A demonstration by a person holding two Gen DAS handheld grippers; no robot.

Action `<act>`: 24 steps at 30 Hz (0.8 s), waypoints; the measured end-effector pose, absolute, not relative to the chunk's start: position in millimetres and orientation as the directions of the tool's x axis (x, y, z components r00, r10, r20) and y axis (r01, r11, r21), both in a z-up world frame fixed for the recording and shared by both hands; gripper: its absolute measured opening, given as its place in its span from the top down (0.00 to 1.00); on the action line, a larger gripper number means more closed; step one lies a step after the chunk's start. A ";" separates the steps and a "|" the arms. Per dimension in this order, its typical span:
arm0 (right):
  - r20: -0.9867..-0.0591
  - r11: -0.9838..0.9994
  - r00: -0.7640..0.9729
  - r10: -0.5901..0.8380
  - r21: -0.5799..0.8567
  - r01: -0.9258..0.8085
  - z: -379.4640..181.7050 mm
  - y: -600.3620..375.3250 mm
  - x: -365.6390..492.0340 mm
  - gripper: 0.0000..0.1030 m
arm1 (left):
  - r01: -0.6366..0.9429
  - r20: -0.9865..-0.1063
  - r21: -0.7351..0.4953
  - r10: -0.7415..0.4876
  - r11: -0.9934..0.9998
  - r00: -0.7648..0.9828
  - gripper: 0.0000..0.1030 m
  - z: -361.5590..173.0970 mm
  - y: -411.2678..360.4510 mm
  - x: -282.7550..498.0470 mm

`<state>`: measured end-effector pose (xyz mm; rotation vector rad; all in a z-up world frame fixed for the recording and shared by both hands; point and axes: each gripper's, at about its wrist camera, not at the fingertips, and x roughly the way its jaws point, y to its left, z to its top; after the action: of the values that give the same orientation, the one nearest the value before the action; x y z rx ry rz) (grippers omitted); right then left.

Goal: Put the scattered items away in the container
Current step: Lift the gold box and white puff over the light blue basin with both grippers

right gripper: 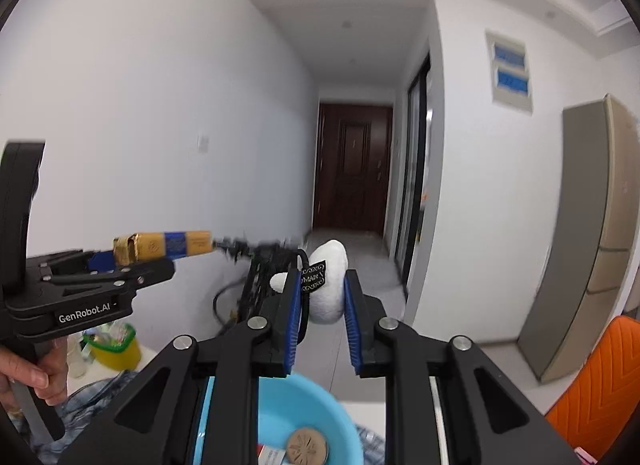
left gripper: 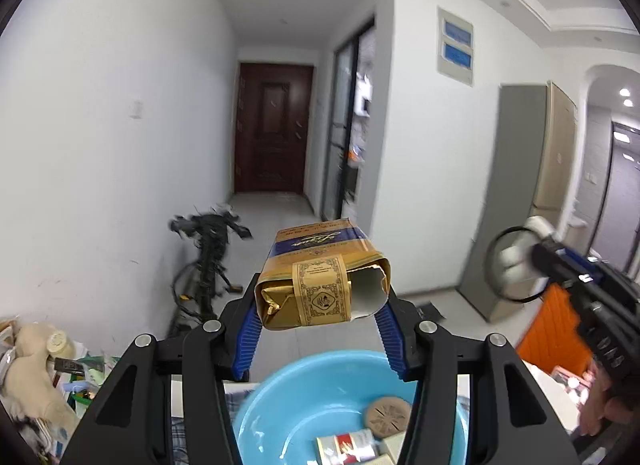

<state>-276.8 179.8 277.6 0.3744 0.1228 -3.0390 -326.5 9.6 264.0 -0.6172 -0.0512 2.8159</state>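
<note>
Two hand-held tongs hang above a blue basin [left gripper: 288,397] in a white-walled flat, each carrying one item. The left tongs [left gripper: 320,305] grip a gold-and-blue packet [left gripper: 320,277] by its torn, opened end, blue ribbed pads pressed on either side; the packet points away down the corridor, raised clear of the basin below. In the right wrist view the same packet [right gripper: 164,247] shows side-on, lying nearly level in the left tongs [right gripper: 120,261], whose handle sits in a person's hand [right gripper: 32,373]. The right tongs [right gripper: 322,293] are clamped on a white plush piece [right gripper: 330,285] with a black label and a thin black loop; the left wrist view catches them at the right edge [left gripper: 520,261], blurred, with the loop [left gripper: 496,265] hanging round the plush. Inside the basin lie a round brown disc [left gripper: 388,415] and a red-and-white box [left gripper: 348,447]. On the surface at left sits a heap of clutter with a beige soft toy [left gripper: 28,377]. A bicycle [left gripper: 204,265] leans against the wall, and a dark door [left gripper: 274,129] closes the corridor.
</note>
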 end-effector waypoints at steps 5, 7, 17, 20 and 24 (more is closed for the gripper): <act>-0.540 -0.983 -0.832 -0.128 -0.045 0.180 294.4 176.8 -321.0 0.82 | -0.247 -0.666 -0.092 0.244 -0.965 -0.705 0.47 278.9 24.3 -367.9; -0.673 -0.980 -0.722 -0.158 0.015 0.200 296.9 180.2 -340.4 0.82 | -0.227 -0.748 -0.097 0.222 -0.969 -0.626 0.47 277.7 27.0 -384.8; -0.783 -0.986 -0.605 -0.145 0.066 0.151 296.1 196.8 -372.7 0.82 | -0.241 -0.783 -0.071 0.204 -0.968 -0.587 0.47 275.0 44.2 -403.9; -0.803 -0.986 -0.576 -0.152 0.085 0.142 269.8 198.9 -385.0 0.82 | -0.247 -0.811 -0.074 0.203 -0.966 -0.549 0.47 240.0 47.8 -410.2; -0.857 -0.989 -0.497 -0.133 0.079 0.128 208.2 198.8 -398.2 0.82 | -0.244 -0.857 -0.088 0.198 -0.966 -0.475 0.47 174.7 50.7 -424.8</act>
<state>-398.2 198.8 208.2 1.4870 -0.0081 -2.5949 -424.8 50.7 174.7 -1.4421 0.0669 2.4963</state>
